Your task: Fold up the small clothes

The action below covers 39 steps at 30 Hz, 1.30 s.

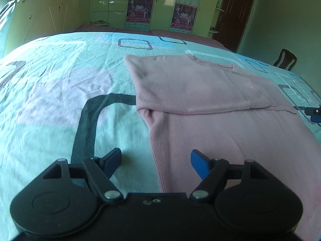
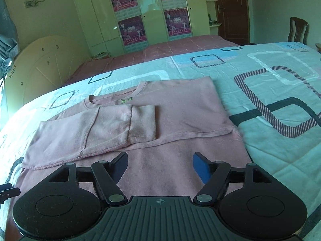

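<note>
Left gripper open — pink top just ahead.

Left wrist view: looks along the left claw, angled down over the bed, close above the pink top, which fills 12 to 3 o'clock. Right wrist view: same downward slant behind the right claw, top ahead from 9 to 12 o'clock. Shared: the top, the bedspread, the wardrobe with posters, the dark door.
</note>
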{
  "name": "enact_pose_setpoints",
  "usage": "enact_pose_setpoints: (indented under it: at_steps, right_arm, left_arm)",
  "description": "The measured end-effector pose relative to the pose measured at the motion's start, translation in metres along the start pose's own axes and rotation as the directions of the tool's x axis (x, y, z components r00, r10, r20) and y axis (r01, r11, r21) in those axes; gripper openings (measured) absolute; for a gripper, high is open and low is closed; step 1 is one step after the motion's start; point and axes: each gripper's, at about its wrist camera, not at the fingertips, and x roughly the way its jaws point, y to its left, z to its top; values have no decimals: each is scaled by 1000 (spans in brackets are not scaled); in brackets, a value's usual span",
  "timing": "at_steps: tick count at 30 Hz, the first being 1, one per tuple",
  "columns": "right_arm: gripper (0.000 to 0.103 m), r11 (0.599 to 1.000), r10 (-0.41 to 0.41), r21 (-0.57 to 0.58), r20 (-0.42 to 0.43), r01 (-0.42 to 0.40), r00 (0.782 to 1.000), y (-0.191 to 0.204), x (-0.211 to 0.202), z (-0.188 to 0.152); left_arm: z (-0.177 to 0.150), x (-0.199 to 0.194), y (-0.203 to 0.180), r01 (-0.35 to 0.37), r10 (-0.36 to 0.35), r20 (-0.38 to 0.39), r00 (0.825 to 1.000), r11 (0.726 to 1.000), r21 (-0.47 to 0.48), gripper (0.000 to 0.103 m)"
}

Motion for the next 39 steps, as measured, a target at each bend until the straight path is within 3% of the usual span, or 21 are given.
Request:
enact_pose_setpoints:
  at_steps: [2,5,11,16,22,29,31,32,33,35,36,39]
  right_arm:
    - [70,1000,5,14,7,-5,1000,-15,-12,-5]
    - [53,999,11,50,-5,-11,1000,-43,-30,-12]
    - [53,990,28,139,-37,-23,999,-111,-71,-42]
    - [53,967,108,243,-106,-79,989,-155,-92,-78]
    - [53,911,272,348,-104,-221,957,-169,-111,-111]
    - [53,820,436,446,-80,-359,896,-178,-126,-132]
    - [50,798,464,467,-75,-380,882,-182,-124,-132]
    - [40,790,475,478,-80,-385,876,-185,-121,-131]
    - [29,783,485,485,-85,-389,870,-187,-117,-130]
    - [19,795,489,461,-104,-394,866,-186,-113,-126]
    - [16,796,496,445,-93,-409,863,-185,-115,-122]
    - [15,745,553,443,6,-498,833,-193,-131,-115]
  left_arm:
    - [-11,-9,-3,3,-3,-4,1000,1000,-8,74]
    - [-26,-23,-12,6,-7,-19,1000,1000,-26,73]
    - [-53,-48,-29,24,-28,-39,999,996,-88,70]
    - [-76,-69,-30,32,-40,-42,998,981,-190,55]
    - [-104,-90,-24,145,-166,-31,986,924,-354,55]
    - [-132,-89,-17,311,-361,8,932,791,-527,55]
    - [-135,-86,-20,322,-367,20,930,785,-529,55]
    - [-134,-86,-22,320,-364,20,931,789,-524,55]
    - [-132,-84,-24,314,-355,21,935,795,-519,51]
    - [-127,-80,-30,275,-314,0,949,830,-485,7]
    - [-126,-83,-32,265,-296,10,955,840,-473,4]
    - [-127,-102,-30,321,-289,141,947,816,-480,4]
